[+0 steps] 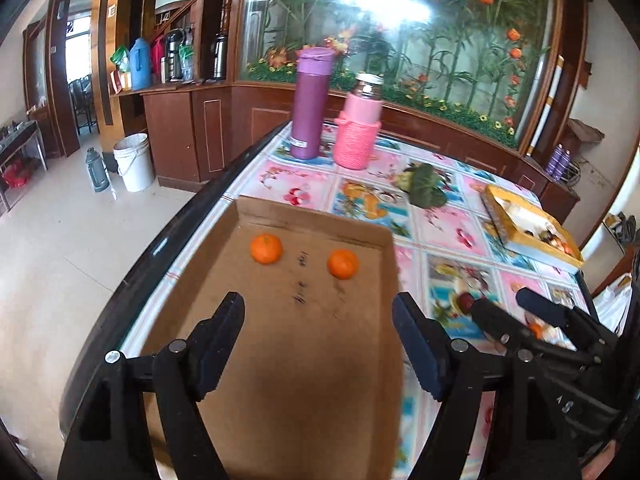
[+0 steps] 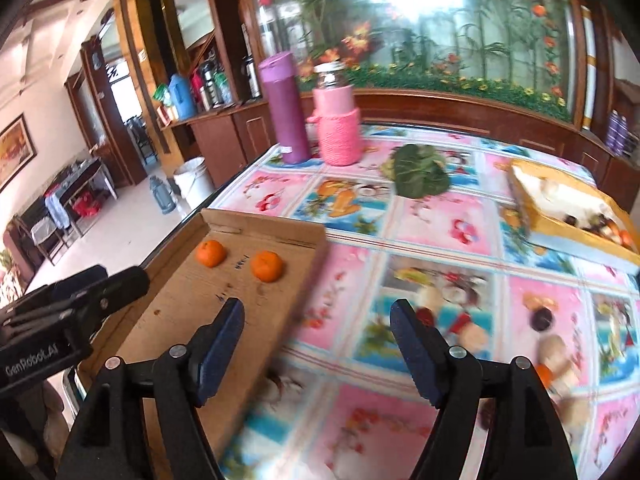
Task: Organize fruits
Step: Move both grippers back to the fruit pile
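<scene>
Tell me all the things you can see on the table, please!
Oranges: two, orange, apart in the cardboard tray.
Cardboard tray: one, brown, table's left edge.
Flask: one, purple, far end.
Jar: one, pink knitted cover, beside the flask.
Leafy vegetable: one, green, mid-table.
Box: one, yellow, right side, holding blurred small items.
Tablecloth: one, pink-blue.
Left tongs: open, empty, over the tray.
Right tongs: open, empty.

Behind the table stands a big curved glass panel [image 1: 400, 32] with painted flowers and bamboo, framed in dark wood. A bright light reflects in it. The floor [image 1: 52, 240] has pale tiles, and a white bucket [image 1: 134, 162] stands near the wooden counter [image 1: 180, 132].
</scene>
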Demonstrator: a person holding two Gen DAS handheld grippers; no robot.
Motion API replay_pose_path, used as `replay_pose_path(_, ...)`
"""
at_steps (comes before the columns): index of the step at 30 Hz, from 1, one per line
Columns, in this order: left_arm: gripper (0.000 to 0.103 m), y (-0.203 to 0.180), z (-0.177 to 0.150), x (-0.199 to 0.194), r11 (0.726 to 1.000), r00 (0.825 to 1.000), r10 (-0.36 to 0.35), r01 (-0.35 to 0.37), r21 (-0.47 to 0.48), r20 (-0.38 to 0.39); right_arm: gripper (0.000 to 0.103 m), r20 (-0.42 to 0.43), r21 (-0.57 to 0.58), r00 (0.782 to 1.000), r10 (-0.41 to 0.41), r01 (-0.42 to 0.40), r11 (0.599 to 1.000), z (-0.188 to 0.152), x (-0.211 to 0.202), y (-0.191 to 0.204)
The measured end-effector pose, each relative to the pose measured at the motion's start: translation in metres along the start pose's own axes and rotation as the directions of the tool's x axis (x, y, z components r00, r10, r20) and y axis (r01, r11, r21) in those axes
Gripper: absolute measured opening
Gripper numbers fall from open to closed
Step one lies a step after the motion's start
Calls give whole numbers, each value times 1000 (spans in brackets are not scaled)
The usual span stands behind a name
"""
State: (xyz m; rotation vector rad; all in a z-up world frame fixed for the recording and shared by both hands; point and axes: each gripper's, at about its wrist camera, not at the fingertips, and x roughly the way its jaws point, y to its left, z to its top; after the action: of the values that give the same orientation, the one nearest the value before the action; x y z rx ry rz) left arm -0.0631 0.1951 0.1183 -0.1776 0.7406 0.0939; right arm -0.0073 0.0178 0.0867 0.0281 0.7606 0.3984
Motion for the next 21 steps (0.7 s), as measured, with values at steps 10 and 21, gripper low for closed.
replay_pose_path(10,76,-45,-34,-16,996,999,-40,42,75,-37,84,37,104,987,-158,153,983,-53,-76,-93)
replay_pose_path(21,76,-75,-49,12,988,987,-105,118,99,-121,84,-56,303,966,-253,257,918,-93,-96,-197)
